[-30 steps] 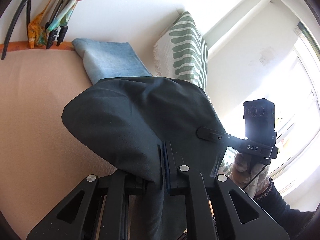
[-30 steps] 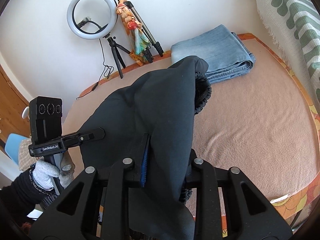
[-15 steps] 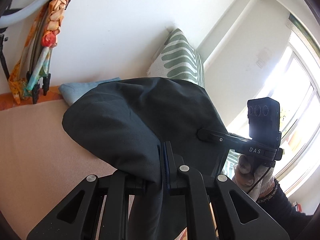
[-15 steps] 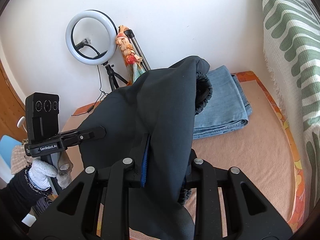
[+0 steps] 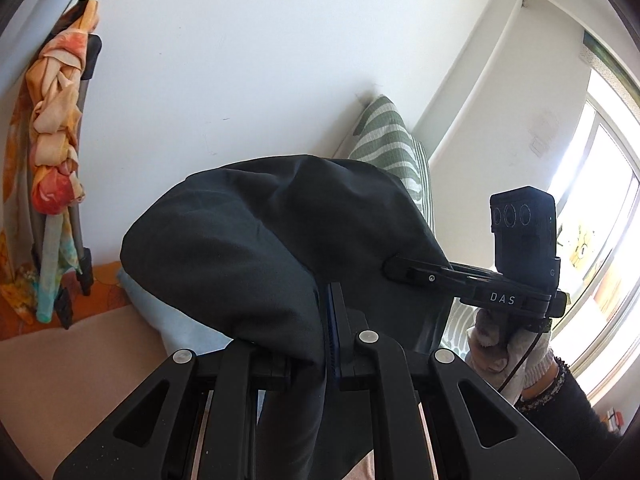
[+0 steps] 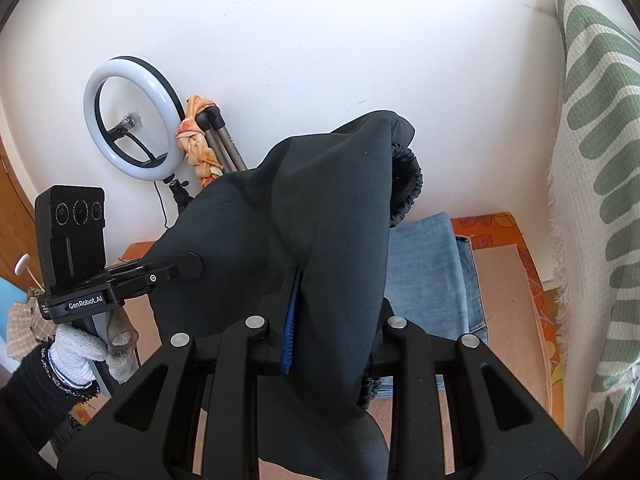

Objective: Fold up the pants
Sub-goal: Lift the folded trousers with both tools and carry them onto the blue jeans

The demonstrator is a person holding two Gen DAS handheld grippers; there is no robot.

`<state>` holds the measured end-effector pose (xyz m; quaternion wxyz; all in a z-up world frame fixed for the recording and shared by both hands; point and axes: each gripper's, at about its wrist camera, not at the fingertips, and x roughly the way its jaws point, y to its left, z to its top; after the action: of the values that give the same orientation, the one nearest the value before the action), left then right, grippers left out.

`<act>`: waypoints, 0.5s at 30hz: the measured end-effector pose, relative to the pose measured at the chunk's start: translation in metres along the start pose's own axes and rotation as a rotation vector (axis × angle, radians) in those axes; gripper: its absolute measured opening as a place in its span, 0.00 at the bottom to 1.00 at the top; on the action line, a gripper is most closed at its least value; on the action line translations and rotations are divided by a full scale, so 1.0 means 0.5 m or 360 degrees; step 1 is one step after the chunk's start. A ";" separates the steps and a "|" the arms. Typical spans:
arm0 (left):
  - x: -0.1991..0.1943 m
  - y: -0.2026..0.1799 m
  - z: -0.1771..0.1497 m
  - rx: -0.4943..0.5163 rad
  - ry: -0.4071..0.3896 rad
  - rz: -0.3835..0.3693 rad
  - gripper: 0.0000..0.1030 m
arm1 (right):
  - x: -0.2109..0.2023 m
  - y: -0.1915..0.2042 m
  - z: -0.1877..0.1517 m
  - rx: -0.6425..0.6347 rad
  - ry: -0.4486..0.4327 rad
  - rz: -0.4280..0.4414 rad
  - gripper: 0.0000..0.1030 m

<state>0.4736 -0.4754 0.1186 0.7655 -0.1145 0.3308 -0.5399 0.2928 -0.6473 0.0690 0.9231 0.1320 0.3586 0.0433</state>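
The black pants (image 5: pixel 248 240) hang bunched between both grippers, lifted above the peach-covered bed (image 5: pixel 60 368). My left gripper (image 5: pixel 326 320) is shut on a fold of the black fabric, which drapes over its fingers. My right gripper (image 6: pixel 298 304) is shut on another part of the same pants (image 6: pixel 320 208), with the elastic waistband (image 6: pixel 408 188) showing at the upper right. Each gripper shows in the other's view, the right one (image 5: pixel 420 276) and the left one (image 6: pixel 176 270), both gripping the cloth.
Folded blue jeans (image 6: pixel 432 272) lie on the bed by the wall. A green-striped pillow (image 6: pixel 600 160) leans at the right. A ring light (image 6: pixel 132 124) and a tripod with an orange scarf (image 5: pixel 52 152) stand at the wall. A bright window (image 5: pixel 592 200) is at the right.
Both grippers have risen and tilted upward with the pants. The bed has dropped low in both views and more wall shows.
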 end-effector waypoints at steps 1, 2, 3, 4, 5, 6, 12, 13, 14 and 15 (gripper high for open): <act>0.013 0.010 0.003 -0.0007 0.0004 0.0001 0.09 | 0.016 -0.013 0.007 0.0001 0.0018 0.0004 0.25; 0.026 0.021 0.005 -0.0017 0.0009 0.0001 0.09 | 0.034 -0.026 0.012 0.0000 0.0036 0.0007 0.25; 0.039 0.032 0.004 -0.0026 0.0016 0.0000 0.09 | 0.053 -0.039 0.017 -0.0004 0.0059 0.0011 0.25; 0.053 0.043 0.002 -0.0038 0.0024 0.0001 0.09 | 0.072 -0.052 0.020 -0.0004 0.0085 0.0015 0.25; 0.066 0.053 0.000 -0.0048 0.0035 0.0002 0.09 | 0.092 -0.066 0.021 -0.0003 0.0110 0.0026 0.25; 0.081 0.065 -0.004 -0.0060 0.0048 0.0004 0.09 | 0.113 -0.080 0.020 -0.0002 0.0139 0.0039 0.25; 0.162 0.148 -0.066 -0.0285 0.0175 -0.0029 0.17 | 0.242 -0.171 -0.020 0.0052 0.0348 -0.0018 0.27; 0.168 0.155 -0.080 -0.0313 0.0201 -0.0021 0.24 | 0.259 -0.184 -0.029 0.0063 0.0370 -0.0066 0.28; 0.170 0.163 -0.092 -0.0344 0.0223 -0.0027 0.28 | 0.269 -0.196 -0.036 0.0073 0.0377 -0.0101 0.33; 0.168 0.169 -0.102 -0.0371 0.0230 -0.0041 0.35 | 0.273 -0.208 -0.040 0.0096 0.0372 -0.0095 0.38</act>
<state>0.5215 -0.5089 0.0029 0.7141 -0.1678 0.4440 -0.5145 0.3784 -0.7190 -0.0625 0.8714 0.1432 0.4687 0.0202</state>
